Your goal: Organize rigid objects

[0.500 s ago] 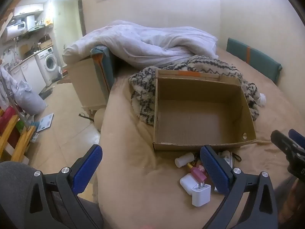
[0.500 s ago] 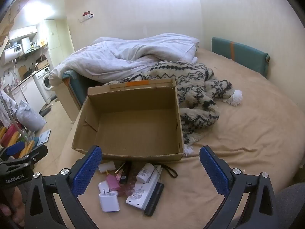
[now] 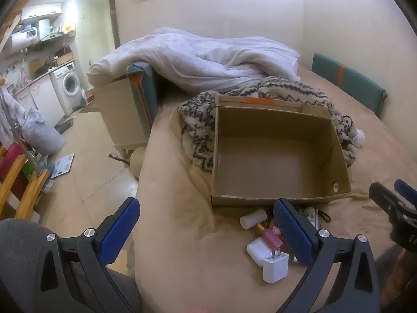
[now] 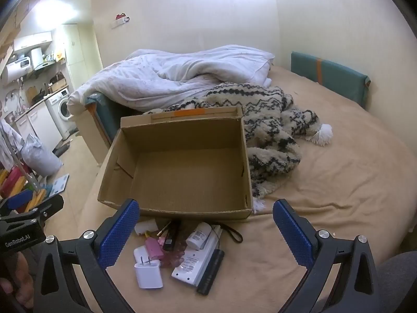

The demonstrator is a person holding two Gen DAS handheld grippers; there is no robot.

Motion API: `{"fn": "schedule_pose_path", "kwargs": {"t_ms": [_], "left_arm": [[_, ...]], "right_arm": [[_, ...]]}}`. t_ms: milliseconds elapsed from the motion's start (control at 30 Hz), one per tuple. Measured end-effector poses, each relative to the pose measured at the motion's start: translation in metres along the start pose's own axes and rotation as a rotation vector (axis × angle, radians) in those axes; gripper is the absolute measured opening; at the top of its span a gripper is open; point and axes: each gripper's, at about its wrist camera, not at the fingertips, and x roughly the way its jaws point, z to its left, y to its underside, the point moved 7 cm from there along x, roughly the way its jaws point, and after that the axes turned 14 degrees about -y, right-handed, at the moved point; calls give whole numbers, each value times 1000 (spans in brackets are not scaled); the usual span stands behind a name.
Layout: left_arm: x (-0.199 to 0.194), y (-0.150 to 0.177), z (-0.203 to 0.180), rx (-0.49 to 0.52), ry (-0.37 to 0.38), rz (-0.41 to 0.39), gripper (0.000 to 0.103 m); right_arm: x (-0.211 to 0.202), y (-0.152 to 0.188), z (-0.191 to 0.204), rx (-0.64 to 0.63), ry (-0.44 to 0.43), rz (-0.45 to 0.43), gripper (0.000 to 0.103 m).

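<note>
An empty cardboard box [image 4: 182,172] [image 3: 273,161] sits open on the tan bed. In front of it lies a pile of small items: a white plug charger [image 4: 148,274] [image 3: 275,267], a pink item [image 4: 153,247], a white bottle [image 4: 199,238], a white power strip [image 4: 194,263] and a black stick [image 4: 211,271]. My left gripper [image 3: 206,232] is open and empty, left of the pile above the bed's edge. My right gripper [image 4: 206,234] is open and empty, hovering over the pile.
A patterned woolly blanket [image 4: 265,120] and a white duvet [image 4: 182,78] lie behind the box. A teal cushion [image 4: 331,78] stands at the far wall. The bed's left edge drops to a tiled floor [image 3: 86,182] with a scale and a washing machine [image 3: 67,88].
Both views have shifted very little; both grippers stay open and the pile and box have not moved.
</note>
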Motion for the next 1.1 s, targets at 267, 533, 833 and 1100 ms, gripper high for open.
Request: {"fn": "schedule_pose_path", "kwargs": {"t_ms": [267,533,833,1100], "left_arm": [[1,0,1,2,1,4,102],[2,0,3,-3,3,11,102],[5,-2,6,-20,-10,21,102],[6,-1,8,-22,-11,21,102]], "right_arm": [[3,1,0,0,0,1,103],[8,3,-7,-10,18,2,103],[7,2,-7,-22,24,4,103],[8,3,-4,-32,29,4,103]]}}
